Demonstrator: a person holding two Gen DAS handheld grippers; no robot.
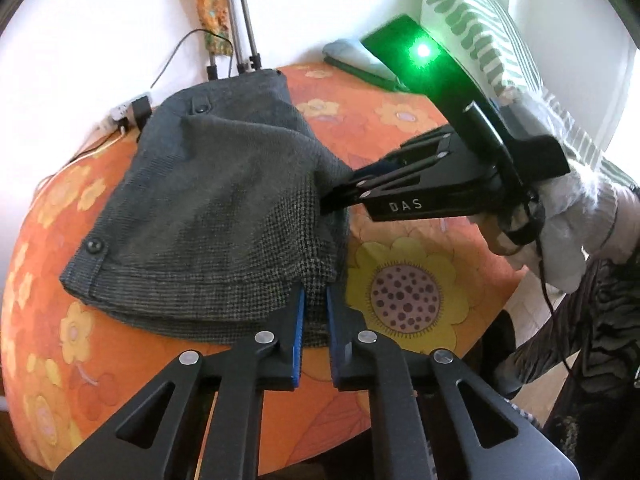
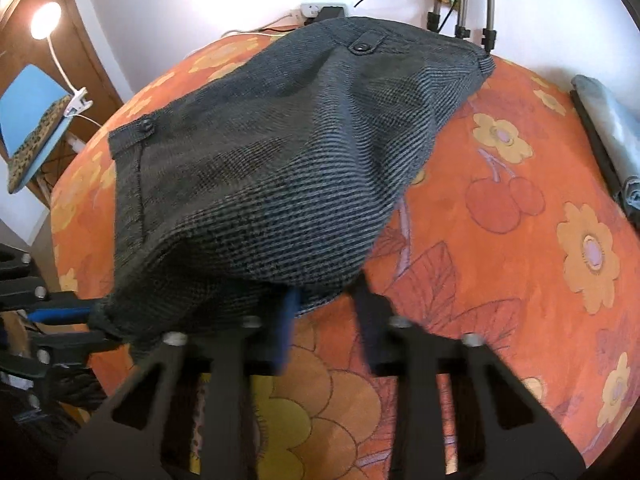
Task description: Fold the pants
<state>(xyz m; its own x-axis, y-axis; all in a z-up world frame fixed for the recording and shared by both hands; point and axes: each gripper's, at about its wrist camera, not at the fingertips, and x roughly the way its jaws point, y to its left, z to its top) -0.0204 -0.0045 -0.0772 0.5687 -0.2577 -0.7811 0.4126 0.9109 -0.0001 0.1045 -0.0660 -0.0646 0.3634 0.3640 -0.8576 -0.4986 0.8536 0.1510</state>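
The grey checked pants [image 1: 208,208] lie folded in a bundle on the orange floral bedspread [image 1: 400,120]. My left gripper [image 1: 316,304] is shut on the pants' near edge, fabric pinched between its blue pads. My right gripper [image 1: 332,200] comes in from the right with its tips at the pants' right edge. In the right wrist view the pants [image 2: 280,160] are lifted toward the camera, and my right gripper [image 2: 326,300] has its fingers apart under the raised fabric edge. The left gripper [image 2: 92,320] shows at the left edge, clamped on the corner.
A striped green pillow [image 1: 480,28] and a folded blue cloth [image 1: 356,60] lie at the bed's far right. A tripod [image 1: 240,40], a power strip and cables [image 1: 128,112] stand against the white wall. A lamp [image 2: 46,16] and blue chair [image 2: 32,112] are at left.
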